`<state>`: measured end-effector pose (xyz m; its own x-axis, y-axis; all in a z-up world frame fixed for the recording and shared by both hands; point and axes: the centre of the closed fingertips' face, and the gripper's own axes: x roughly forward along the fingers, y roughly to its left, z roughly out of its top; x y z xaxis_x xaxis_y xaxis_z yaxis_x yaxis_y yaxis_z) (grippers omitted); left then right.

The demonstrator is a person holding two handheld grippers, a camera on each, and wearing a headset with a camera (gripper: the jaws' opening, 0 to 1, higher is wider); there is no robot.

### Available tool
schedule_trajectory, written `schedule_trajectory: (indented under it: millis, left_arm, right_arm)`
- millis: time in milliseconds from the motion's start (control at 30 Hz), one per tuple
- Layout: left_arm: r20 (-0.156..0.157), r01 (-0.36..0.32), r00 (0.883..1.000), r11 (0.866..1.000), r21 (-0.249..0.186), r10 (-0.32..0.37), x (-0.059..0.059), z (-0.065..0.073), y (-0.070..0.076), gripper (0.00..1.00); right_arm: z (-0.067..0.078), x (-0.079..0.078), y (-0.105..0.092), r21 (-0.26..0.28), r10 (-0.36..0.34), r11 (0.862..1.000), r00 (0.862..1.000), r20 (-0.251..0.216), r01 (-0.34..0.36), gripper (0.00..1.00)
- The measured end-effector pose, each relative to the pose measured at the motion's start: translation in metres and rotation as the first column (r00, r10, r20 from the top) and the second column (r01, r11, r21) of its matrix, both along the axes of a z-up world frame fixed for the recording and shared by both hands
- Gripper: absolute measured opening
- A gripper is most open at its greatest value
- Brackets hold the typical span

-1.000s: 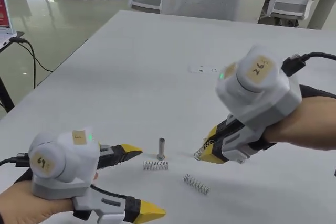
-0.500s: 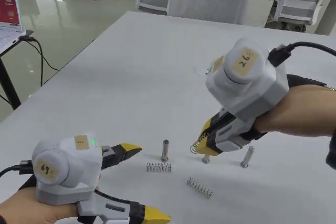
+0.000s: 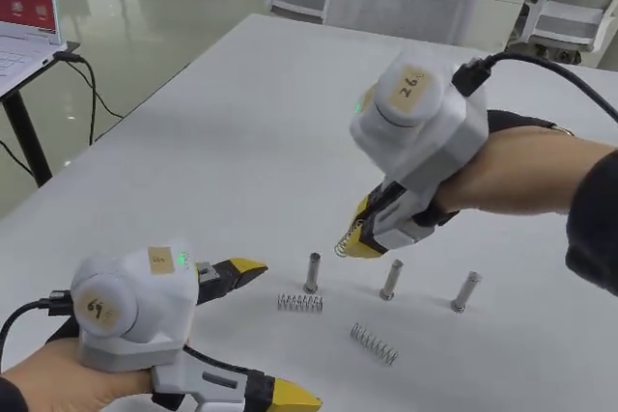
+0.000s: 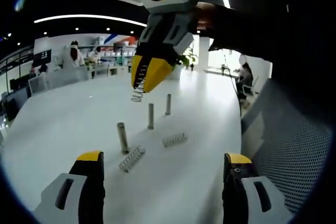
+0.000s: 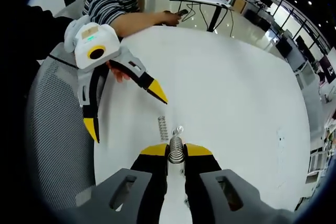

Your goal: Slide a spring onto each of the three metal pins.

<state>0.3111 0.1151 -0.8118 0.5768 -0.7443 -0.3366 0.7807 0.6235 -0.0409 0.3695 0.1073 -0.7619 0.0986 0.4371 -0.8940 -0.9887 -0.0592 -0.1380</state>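
1. Because its yellow-tipped jaws are pinched shut on a small coiled steel spring (image 3: 345, 241), the right gripper (image 3: 352, 248) is the working tool. It clamps the coil near one end, so the rest sticks out past the tips and leaves an open mouth to go over a pin.
2. In the right gripper view, that spring (image 5: 176, 148) stands straight out between the closed tips, with a pin head just ahead of it. It looks to be the pin nearest the left gripper, though I cannot tell for sure.
3. Seen from the head view, the right gripper tilts downward above the table. The spring's free end hangs above the pins and apart from them, touching none.
4. Three short upright metal pins (image 3: 313, 272) (image 3: 391, 279) (image 3: 465, 290) stand in a row on the white table (image 3: 241, 142). All three are bare, so I judge this to be the first threading.
5. Two loose steel springs lie flat in front of the row. One (image 3: 299, 303) is just beside the pin nearest the left gripper, and the other (image 3: 374, 343) is near the middle pin. Both are within easy reach for later.
6. The left gripper (image 3: 275, 333) sits low, with its jaws spread wide and nothing between them. It points towards the pins and is probably parked clear of the work.
7. The next move calls for lining the coil's mouth up with a pin top. An off-centre descent could tip the pin or bend the spring.
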Motion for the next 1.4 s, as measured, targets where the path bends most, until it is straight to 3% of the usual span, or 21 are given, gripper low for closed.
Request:
schedule_trajectory:
  millis: [367,700,1033,1400]
  left_arm:
    - [0.009,-0.002,1.000,1.000,-0.022,0.002,0.000,0.004,-0.001,0.91]
    - [0.027,-0.005,1.000,0.999,-0.039,0.006,0.000,0.009,-0.001,0.88]
    - [0.037,-0.002,0.999,0.999,-0.044,0.003,0.000,0.011,-0.001,0.87]
    - [0.038,-0.009,0.999,0.999,-0.047,0.011,0.000,0.012,0.001,0.86]
  right_arm:
    - [-0.022,0.005,0.021,-0.078,0.052,0.995,0.999,-0.013,-0.053,0.09]
    - [-0.031,0.011,0.021,-0.138,0.055,0.989,0.998,-0.009,-0.056,0.09]
    - [-0.042,0.011,0.022,-0.168,0.051,0.984,0.998,-0.036,-0.057,0.09]
    - [-0.068,0.010,0.026,-0.233,0.056,0.970,0.996,-0.067,-0.071,0.09]
